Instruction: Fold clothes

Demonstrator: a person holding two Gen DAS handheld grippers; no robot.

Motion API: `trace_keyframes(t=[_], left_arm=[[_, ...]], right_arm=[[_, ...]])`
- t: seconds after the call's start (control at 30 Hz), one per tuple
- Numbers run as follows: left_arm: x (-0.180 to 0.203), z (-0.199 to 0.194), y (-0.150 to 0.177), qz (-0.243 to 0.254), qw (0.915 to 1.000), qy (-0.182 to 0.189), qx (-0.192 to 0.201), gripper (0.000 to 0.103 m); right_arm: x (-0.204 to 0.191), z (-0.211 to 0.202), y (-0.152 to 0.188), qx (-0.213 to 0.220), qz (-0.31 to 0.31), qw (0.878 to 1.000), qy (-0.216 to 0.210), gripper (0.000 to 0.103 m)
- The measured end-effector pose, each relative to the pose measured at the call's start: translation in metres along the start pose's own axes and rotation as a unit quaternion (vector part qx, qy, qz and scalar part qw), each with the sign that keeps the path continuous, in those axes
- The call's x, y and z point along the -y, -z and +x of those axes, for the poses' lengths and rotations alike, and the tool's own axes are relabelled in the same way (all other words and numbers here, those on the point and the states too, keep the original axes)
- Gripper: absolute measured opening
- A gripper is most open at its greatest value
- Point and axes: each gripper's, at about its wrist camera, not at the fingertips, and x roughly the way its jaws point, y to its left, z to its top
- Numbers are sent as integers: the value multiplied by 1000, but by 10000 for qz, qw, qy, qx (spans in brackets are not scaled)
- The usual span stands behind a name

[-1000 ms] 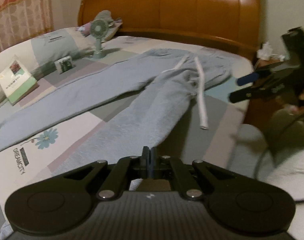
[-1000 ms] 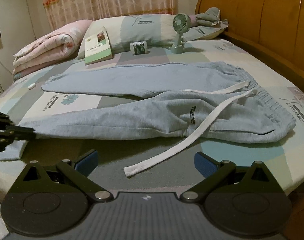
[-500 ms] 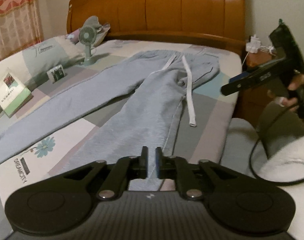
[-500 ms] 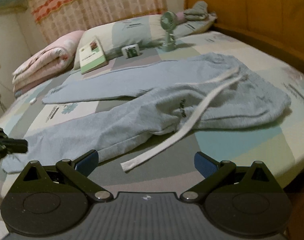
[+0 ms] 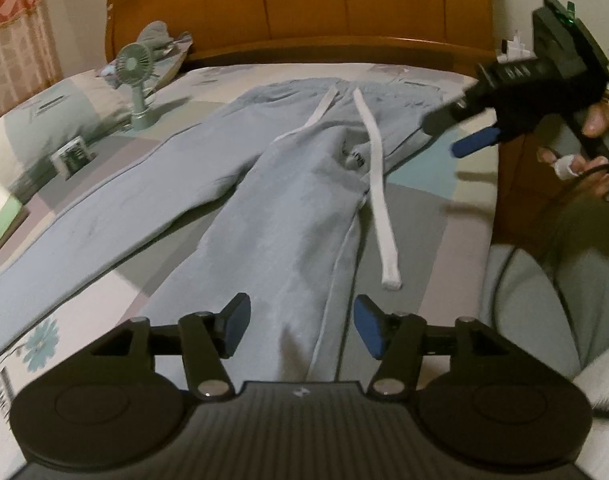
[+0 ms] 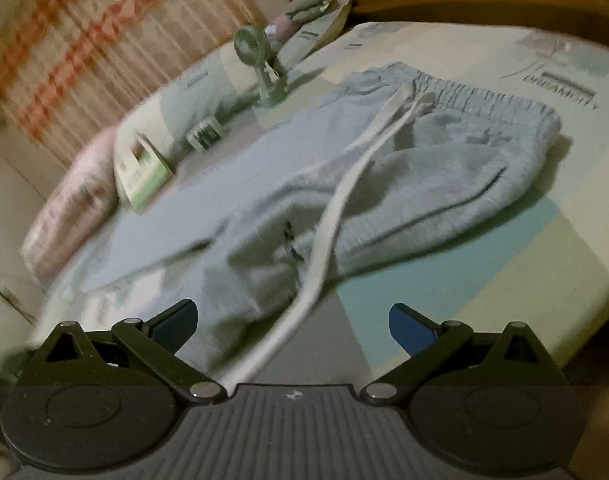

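Two grippers hover over the bed [image 5: 432, 208]. Your left gripper [image 5: 302, 326] is opening, its pads apart above the near leg of the grey sweatpants [image 5: 288, 216], gripping nothing. Your right gripper [image 6: 292, 326] stands spread wide over the white drawstring [image 6: 328, 216]. Farther off, the waistband lies toward the headboard [image 5: 304, 4].

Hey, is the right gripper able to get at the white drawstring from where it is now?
Probably yes. The right gripper is open, and the drawstring runs over the sweatpants straight toward the gap between its jaws, with nothing lying across it.
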Motion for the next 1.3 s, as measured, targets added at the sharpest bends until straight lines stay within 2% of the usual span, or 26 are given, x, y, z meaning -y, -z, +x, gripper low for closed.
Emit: trace_keyframes(t=[0.13,0.23,0.37,0.43,0.53,0.73,0.87,1.1,1.3], left_arm=[[6,14,-7,-65,9999,117,-16,59],[8,24,-7,-118,9993,345,-103,59],[16,38,-8,-36,9983,541,-222,59],[21,43,-12,34,9979,600,-224,59],[23,50,-17,52,9974,684,-238,59],[23,52,-18,54,9977,615,-281,59],[19,46,-13,-20,9980,538,-323,59],[2,25,-7,-231,9989,325,-243,64],[-14,7,4,-395,9990,104,-151,65]], right_arm=[[6,16,-12,-47,153,9995,-288,103],[11,29,-19,-110,224,9991,-329,103],[34,39,-21,-283,688,9968,-279,103],[42,41,-18,-366,913,9939,-505,103],[40,47,-16,-431,866,9922,-790,103],[23,75,-21,-568,279,9950,-770,103],[17,89,-25,-623,108,9937,-926,103],[-7,105,-13,-1110,20,9787,-1728,103],[-29,92,-1,-1201,-23,9650,-2330,103]])
